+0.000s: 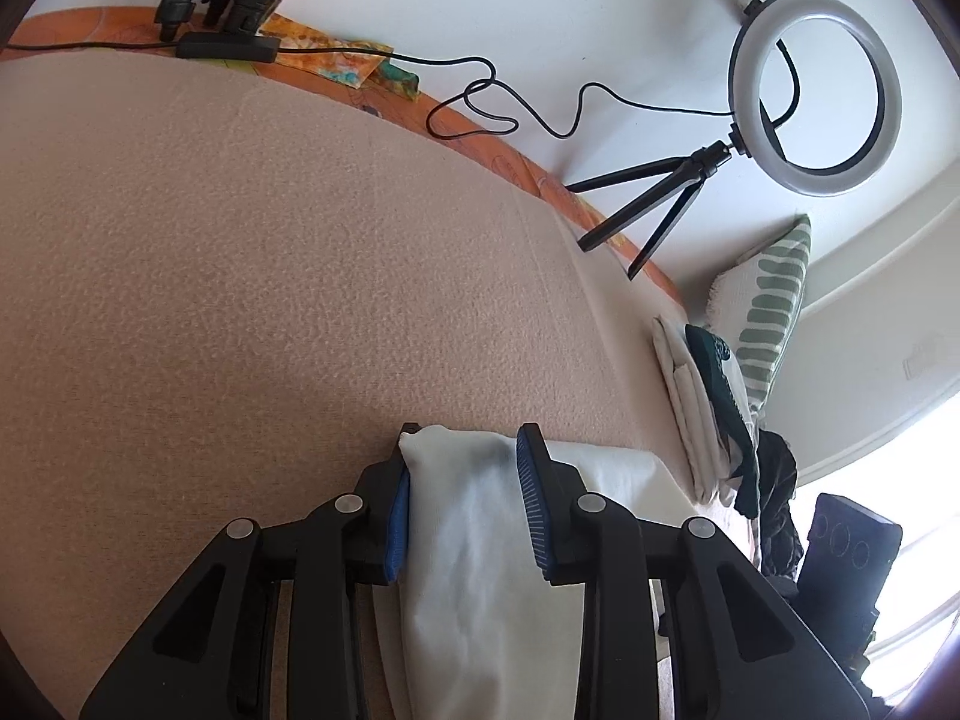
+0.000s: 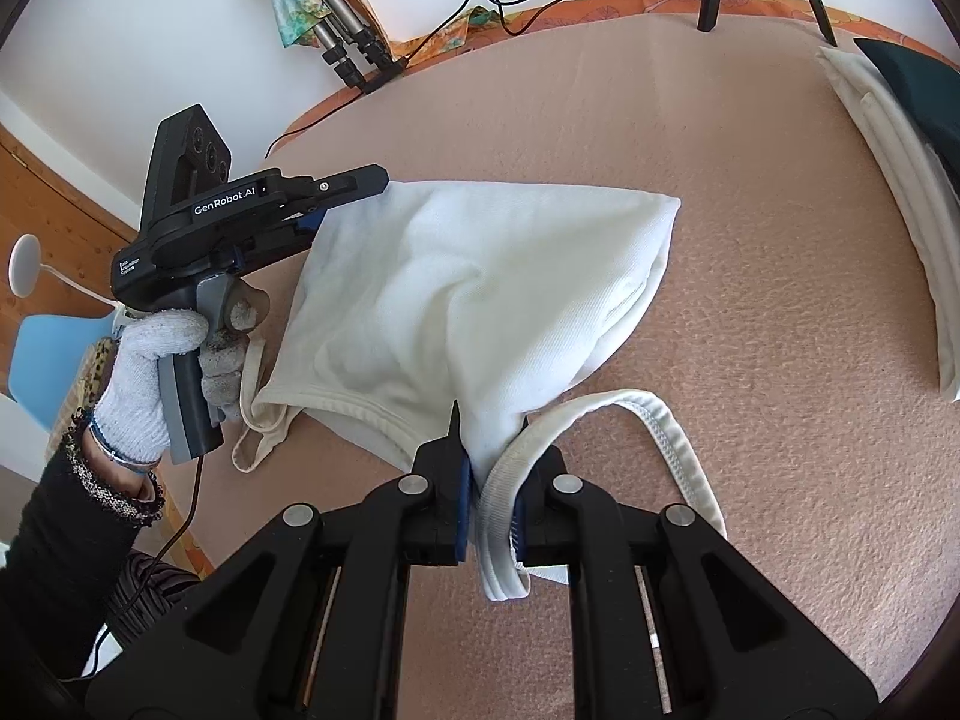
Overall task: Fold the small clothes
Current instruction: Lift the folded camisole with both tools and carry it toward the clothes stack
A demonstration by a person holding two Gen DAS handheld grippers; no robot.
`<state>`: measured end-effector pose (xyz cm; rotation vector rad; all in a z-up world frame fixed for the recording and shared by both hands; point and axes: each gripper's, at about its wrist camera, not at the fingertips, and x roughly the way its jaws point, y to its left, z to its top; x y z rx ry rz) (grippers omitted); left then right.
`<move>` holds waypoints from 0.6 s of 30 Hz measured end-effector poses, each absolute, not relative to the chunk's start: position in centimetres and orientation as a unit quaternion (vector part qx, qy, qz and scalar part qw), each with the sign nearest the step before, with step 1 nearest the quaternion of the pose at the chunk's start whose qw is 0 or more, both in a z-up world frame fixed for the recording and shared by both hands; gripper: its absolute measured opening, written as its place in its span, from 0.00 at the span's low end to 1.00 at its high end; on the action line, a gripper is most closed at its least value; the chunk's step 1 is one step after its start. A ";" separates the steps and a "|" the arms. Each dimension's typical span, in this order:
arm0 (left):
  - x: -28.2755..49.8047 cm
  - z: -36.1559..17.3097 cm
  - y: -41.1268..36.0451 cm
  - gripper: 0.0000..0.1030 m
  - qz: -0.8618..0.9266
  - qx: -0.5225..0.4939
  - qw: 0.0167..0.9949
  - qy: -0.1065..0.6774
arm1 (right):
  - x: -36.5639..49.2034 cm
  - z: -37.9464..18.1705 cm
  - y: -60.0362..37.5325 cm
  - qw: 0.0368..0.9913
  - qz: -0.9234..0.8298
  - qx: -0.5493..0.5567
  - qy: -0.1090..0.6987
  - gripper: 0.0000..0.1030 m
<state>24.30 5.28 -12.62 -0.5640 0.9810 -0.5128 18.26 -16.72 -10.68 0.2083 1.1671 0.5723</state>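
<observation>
A small white tank top [image 2: 474, 288] lies folded over on the beige blanket [image 2: 750, 300]. One strap [image 2: 666, 426] loops loose to the right. My right gripper [image 2: 491, 450] is shut on the top's ribbed edge near the strap. My left gripper [image 1: 465, 468] has white cloth [image 1: 474, 528] between its blue pads [image 1: 531, 498], with the jaws set apart. In the right wrist view the left gripper [image 2: 336, 204] grips the far left corner of the top, held by a gloved hand [image 2: 162, 360].
A stack of folded clothes [image 1: 696, 414], white and dark green, lies at the blanket's right edge, also in the right wrist view [image 2: 888, 168]. A ring light on a small tripod [image 1: 810, 90], cables [image 1: 498, 102] and tripod legs [image 2: 348, 42] stand at the back. A leaf-patterned pillow [image 1: 768, 312] is beyond the stack.
</observation>
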 end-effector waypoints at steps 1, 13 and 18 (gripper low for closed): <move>24.2 -12.6 5.1 0.14 -0.240 -0.255 0.818 0.457 | 18.3 -10.7 -16.7 0.791 0.266 0.097 0.543 0.11; 21.5 -7.0 4.0 0.05 -0.255 -0.214 0.857 0.394 | 17.1 -8.8 -16.6 0.816 0.253 0.065 0.515 0.11; 20.5 -3.4 3.1 0.04 -0.268 -0.196 0.870 0.364 | 15.8 -6.1 -17.1 0.841 0.256 0.040 0.474 0.11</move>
